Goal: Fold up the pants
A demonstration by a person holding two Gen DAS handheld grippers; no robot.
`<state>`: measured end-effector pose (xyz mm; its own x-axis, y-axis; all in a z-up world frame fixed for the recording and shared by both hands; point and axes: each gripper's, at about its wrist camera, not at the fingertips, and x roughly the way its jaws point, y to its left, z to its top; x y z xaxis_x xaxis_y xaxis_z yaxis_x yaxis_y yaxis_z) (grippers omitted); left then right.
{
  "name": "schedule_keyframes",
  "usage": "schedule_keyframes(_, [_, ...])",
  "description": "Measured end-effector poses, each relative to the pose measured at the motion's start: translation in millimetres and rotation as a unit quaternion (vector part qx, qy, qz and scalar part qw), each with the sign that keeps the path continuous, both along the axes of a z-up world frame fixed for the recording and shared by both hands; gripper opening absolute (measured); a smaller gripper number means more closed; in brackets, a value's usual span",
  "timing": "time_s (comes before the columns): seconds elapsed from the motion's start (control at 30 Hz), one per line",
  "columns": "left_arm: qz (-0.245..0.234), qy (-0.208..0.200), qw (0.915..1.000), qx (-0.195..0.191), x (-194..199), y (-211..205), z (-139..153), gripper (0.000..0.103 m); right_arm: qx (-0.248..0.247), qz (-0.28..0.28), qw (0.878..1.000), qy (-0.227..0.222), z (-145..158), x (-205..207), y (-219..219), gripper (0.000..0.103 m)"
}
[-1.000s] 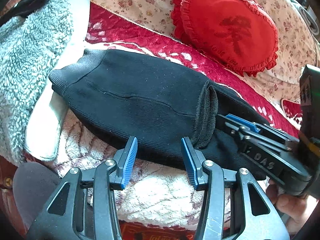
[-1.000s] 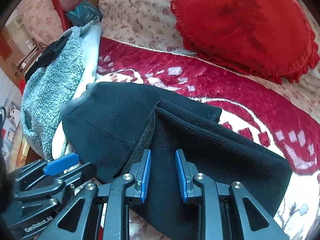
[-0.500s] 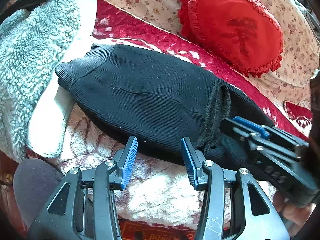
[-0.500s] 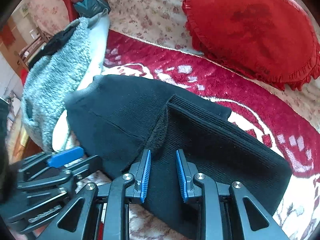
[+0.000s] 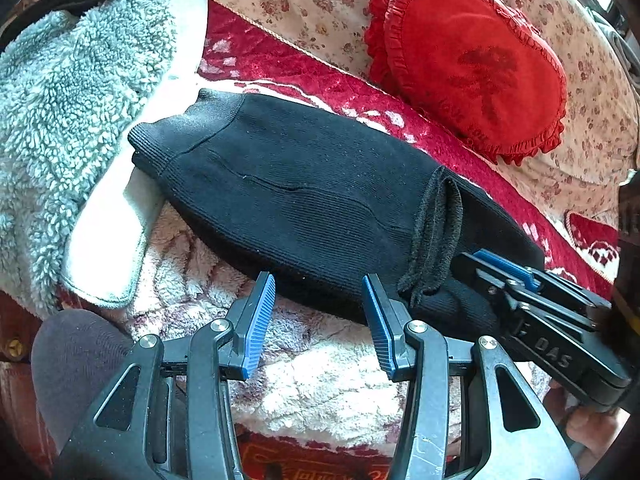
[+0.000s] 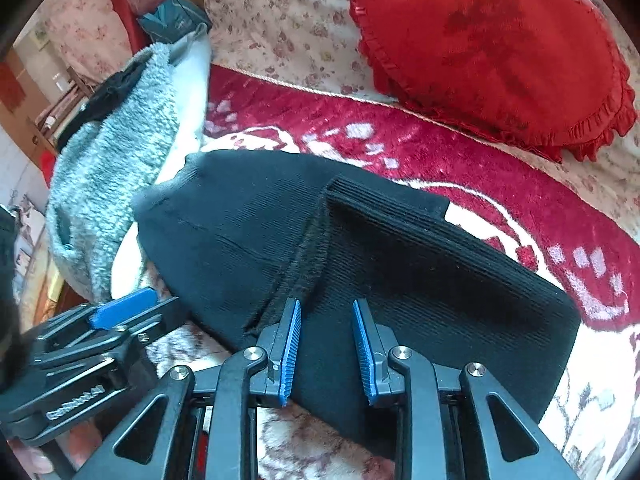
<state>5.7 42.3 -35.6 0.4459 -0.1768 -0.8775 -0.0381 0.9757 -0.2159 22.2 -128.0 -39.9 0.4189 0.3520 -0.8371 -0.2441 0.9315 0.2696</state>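
Note:
The black knit pants [image 5: 304,208] lie folded on the red and white blanket [image 5: 280,76], with a leg cuff laid across the body; they also show in the right wrist view [image 6: 400,264]. My left gripper [image 5: 319,312] is open and empty just in front of the pants' near edge. My right gripper [image 6: 325,340] is open with its jaws over the near edge of the folded part, holding nothing. The right gripper also shows at the right of the left wrist view [image 5: 520,292], against the pants.
A red heart-shaped cushion [image 5: 472,60] lies behind the pants on the floral sheet [image 6: 288,28]. A grey fleece garment [image 5: 72,100] with a white lining is piled at the left, touching the pants' waistband. Fluffy pale blanket [image 5: 320,380] lies below my left gripper.
Both grippers have drawn back slightly from the pants. The pants stay folded and still. Neither gripper has changed its opening.

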Motion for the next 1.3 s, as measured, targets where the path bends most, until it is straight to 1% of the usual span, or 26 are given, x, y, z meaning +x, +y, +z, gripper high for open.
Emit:
schedule_keyframes(0.07, [0.000,0.000,0.9999,-0.016,-1,2,0,0.045,-0.002,0.001,1.000,-0.008,6,-2,0,0.028])
schedule_keyframes(0.1, [0.001,0.000,0.9997,-0.023,-2,3,0,0.048,-0.005,0.000,1.000,-0.011,8,-4,-1,0.028])
schedule_keyframes(0.13, [0.001,0.001,0.9996,-0.027,-2,2,-1,0.057,-0.004,-0.002,1.000,-0.014,9,-5,-2,0.029])
schedule_keyframes(0.2, [0.006,0.005,0.9992,-0.040,-1,5,-3,0.064,0.006,-0.013,1.000,-0.013,10,-8,-5,0.030])
schedule_keyframes(0.23, [0.012,0.009,0.9989,-0.044,-1,6,-4,0.064,0.010,-0.015,1.000,-0.009,9,-10,-6,0.031])
schedule_keyframes(0.3, [0.014,0.014,0.9990,-0.041,-1,6,-5,0.064,0.008,-0.005,1.000,-0.007,11,-13,-4,0.033])
schedule_keyframes(0.37, [0.020,0.019,0.9989,-0.038,-2,9,-6,0.064,-0.003,0.004,1.000,-0.013,14,-12,1,0.034])
schedule_keyframes(0.43, [0.033,0.021,0.9984,-0.041,-4,16,-5,0.064,0.001,0.011,1.000,-0.020,18,-8,5,0.034])
schedule_keyframes(0.5, [0.043,0.021,0.9982,-0.037,-4,23,-3,0.064,0.016,0.021,0.999,-0.020,21,0,12,0.035])
schedule_keyframes(0.6, [0.060,0.016,0.9975,-0.033,0,36,0,0.064,0.034,0.033,0.998,-0.028,26,13,22,0.041])
schedule_keyframes(0.67, [0.073,0.017,0.9967,-0.032,6,44,0,0.064,0.032,0.038,0.998,-0.031,26,24,31,0.044])
schedule_keyframes(0.73, [0.079,0.016,0.9963,-0.031,11,49,-1,0.064,0.024,0.044,0.999,-0.021,24,34,40,0.044])
schedule_keyframes(0.83, [0.084,0.018,0.9959,-0.029,18,55,-4,0.064,0.026,0.051,0.998,-0.016,23,46,50,0.044])
schedule_keyframes(1.1, [0.103,0.032,0.9931,-0.044,29,72,-15,0.064,0.021,0.067,0.998,-0.004,19,77,74,0.044])
schedule_keyframes(1.3, [0.146,0.036,0.9860,-0.072,32,92,-22,0.064,0.009,0.097,0.995,-0.002,15,104,103,0.045])
